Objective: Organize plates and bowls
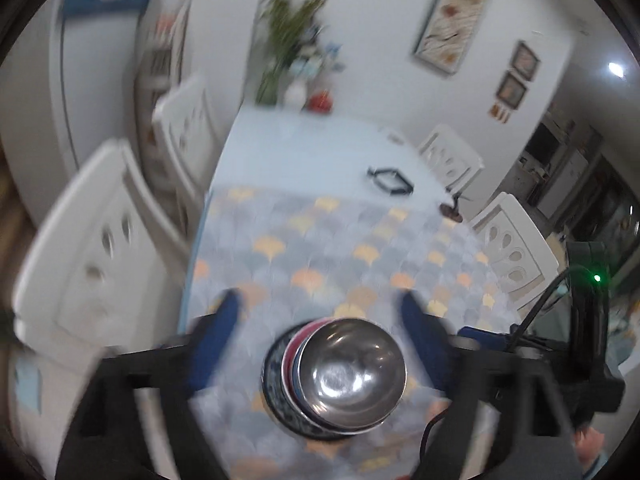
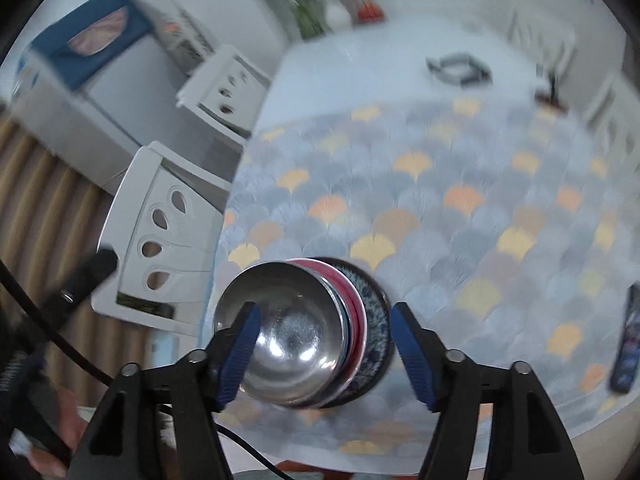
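Observation:
A nested stack of bowls stands on the fan-patterned tablecloth. A steel bowl sits on top, a red bowl under it, and a blue-and-white patterned bowl at the bottom. My left gripper hovers above the stack, open wide, its blue pads clear of the bowls on both sides. In the right wrist view the steel bowl and patterned bowl lie under my right gripper. It is open, and one pad overlaps the steel rim in the picture. Nothing is held.
White chairs line the table's left side, and others the right. A black looped object lies farther along the table. A dark phone rests near the right edge. A plant and vase stand at the far end.

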{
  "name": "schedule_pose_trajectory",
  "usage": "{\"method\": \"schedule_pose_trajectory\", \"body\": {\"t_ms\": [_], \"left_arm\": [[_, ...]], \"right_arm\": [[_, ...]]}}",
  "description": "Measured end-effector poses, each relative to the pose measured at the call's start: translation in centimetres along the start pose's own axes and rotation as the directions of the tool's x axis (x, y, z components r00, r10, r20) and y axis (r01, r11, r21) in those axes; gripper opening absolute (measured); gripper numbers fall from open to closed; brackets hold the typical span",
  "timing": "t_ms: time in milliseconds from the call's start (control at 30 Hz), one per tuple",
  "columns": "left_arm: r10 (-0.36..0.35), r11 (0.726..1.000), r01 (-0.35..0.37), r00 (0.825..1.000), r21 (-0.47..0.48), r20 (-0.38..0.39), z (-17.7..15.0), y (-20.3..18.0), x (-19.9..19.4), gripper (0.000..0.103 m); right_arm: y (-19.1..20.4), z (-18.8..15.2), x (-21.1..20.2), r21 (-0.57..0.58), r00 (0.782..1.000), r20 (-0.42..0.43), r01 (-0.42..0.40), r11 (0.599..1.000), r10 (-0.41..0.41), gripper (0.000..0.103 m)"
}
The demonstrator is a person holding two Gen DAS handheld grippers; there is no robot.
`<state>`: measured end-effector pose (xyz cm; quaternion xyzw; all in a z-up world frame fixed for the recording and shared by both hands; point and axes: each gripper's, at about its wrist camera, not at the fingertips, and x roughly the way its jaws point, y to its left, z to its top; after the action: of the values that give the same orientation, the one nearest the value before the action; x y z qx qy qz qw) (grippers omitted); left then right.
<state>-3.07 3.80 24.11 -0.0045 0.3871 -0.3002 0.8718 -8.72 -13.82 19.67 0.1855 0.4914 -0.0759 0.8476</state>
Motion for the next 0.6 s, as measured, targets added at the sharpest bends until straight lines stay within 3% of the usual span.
{"method": "schedule_pose_trajectory", "body": {"t_ms": [133,233,367,600], "left_arm": [[0.055,0.998,-0.056,0.995,0.006,0.078,-0.5,-0.6,-1.6,0.103],[0.068,0.997,-0.064,0.991,-0.039,0.111,-0.6,-0.1,-2.3,0.103],[0.104,0.994,-0.101,0.988,-0.039,0.112,-1.6,-0.2,-2.8,0.103],[0.121,0.993,-0.121,0.993,-0.003,0.01,-3.0,-0.6,-1.7,0.103]], "right_arm": [[2.3,-1.9,-2.6,-0.09,0.988,0.122,0.109,0.99,-0.097,0.073],[2.7,-2.7,-3.4,-0.106,0.978,0.157,0.155,0.982,-0.138,0.074],[2.4,-3.5,-2.9,-0.082,0.988,0.104,0.125,0.989,-0.116,0.075],[2.2,-4.7,-1.3,-0.057,0.992,0.02,0.129,0.99,-0.128,0.075]]}}
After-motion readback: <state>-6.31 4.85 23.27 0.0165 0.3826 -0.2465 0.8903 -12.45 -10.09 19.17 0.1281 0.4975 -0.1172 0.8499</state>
